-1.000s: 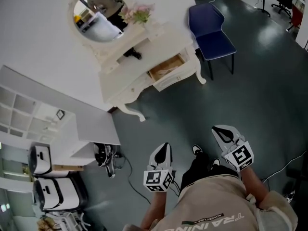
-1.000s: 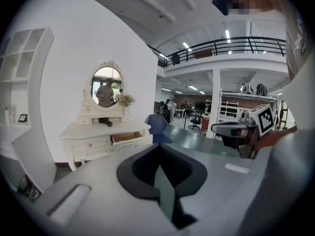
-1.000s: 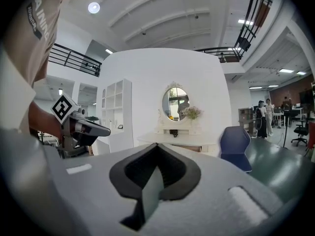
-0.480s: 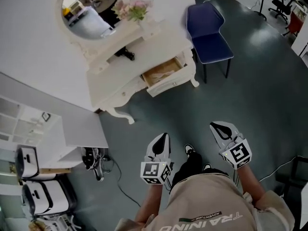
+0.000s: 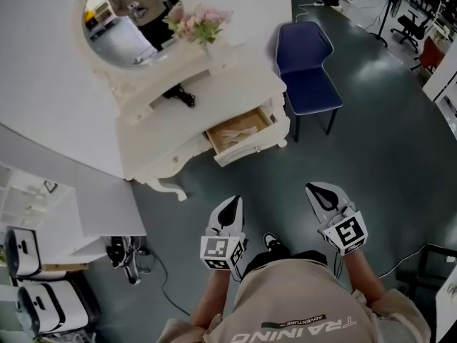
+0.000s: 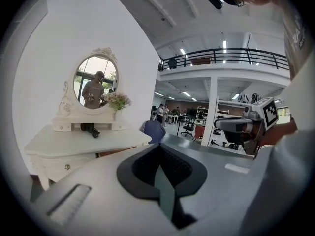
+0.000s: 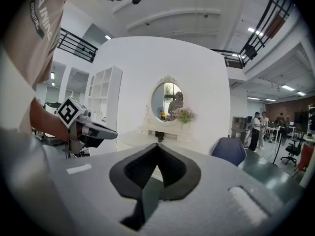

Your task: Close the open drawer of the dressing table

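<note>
Head view is showing a dark grey floor (image 5: 385, 134) spreading across most of the scene, with a white wall (image 5: 43, 77) running along the upper left. Against that wall a white dressing table (image 5: 221, 84) is standing on curved legs, its worktop mostly bare. A blue chair (image 5: 307, 66) is sitting just beside the table's right end, turned out toward the room. An oval mirror (image 5: 125, 20) is rising from the back of the table and is reflecting a person. The open drawer (image 5: 244, 138) is sticking out of the table's front at its right end, near the chair, showing a wooden inside with something pale lying in it that is too small to name. The person is standing well apart from the table, and both grippers are hovering low in front of the body, pointing toward the table. The left gripper (image 5: 234, 200) is keeping its jaws pressed together at the tips, as the left gripper view is confirming, and is gripping nothing. The right gripper (image 5: 312, 187) is likewise holding its jaws closed tip to tip with nothing between them, as the right gripper view is showing. A bunch of pink flowers (image 5: 196, 23) is standing on the table's back ledge just right of the mirror, and a small dark object (image 5: 178, 95) is lying on the worktop below the mirror.
</note>
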